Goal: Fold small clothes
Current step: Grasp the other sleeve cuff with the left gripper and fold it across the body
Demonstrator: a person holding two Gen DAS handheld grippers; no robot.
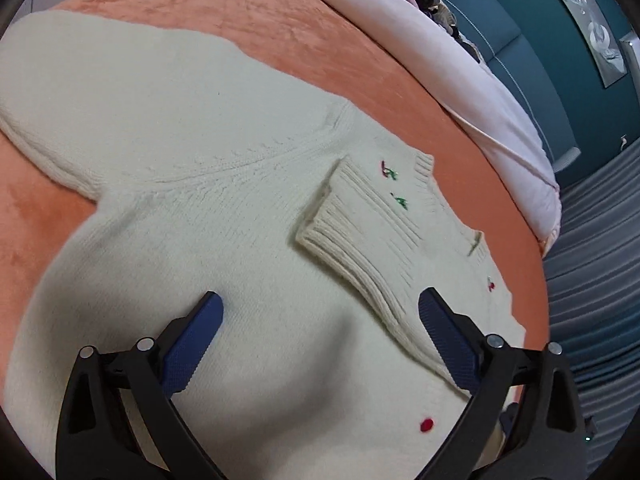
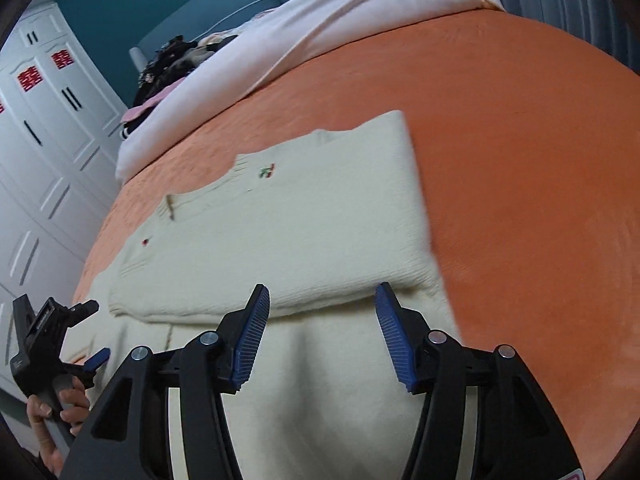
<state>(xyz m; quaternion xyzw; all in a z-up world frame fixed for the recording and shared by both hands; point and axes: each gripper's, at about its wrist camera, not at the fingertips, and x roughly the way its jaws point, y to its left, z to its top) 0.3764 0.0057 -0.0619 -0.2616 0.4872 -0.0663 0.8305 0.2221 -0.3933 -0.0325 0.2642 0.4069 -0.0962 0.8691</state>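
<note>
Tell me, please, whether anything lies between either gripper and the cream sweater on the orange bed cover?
Nothing visible does. The left gripper hangs open right over the cream sweater, jaws spread above bare knit beside the folded-in cuff. The right gripper is open too, just short of the sweater's folded edge, with only knit beneath it.

1. It's a home bedroom: a bed (image 2: 520, 160) under an orange plush cover fills the view.
2. A pale pink duvet (image 2: 320, 28) is bunched at the far end against a teal padded headboard (image 2: 224, 4).
3. White wardrobe doors (image 2: 52, 128) carry red paper-cut decorations (image 2: 62, 60).
4. Grey pleated curtains (image 1: 592, 280) hang beside the bed.
</note>
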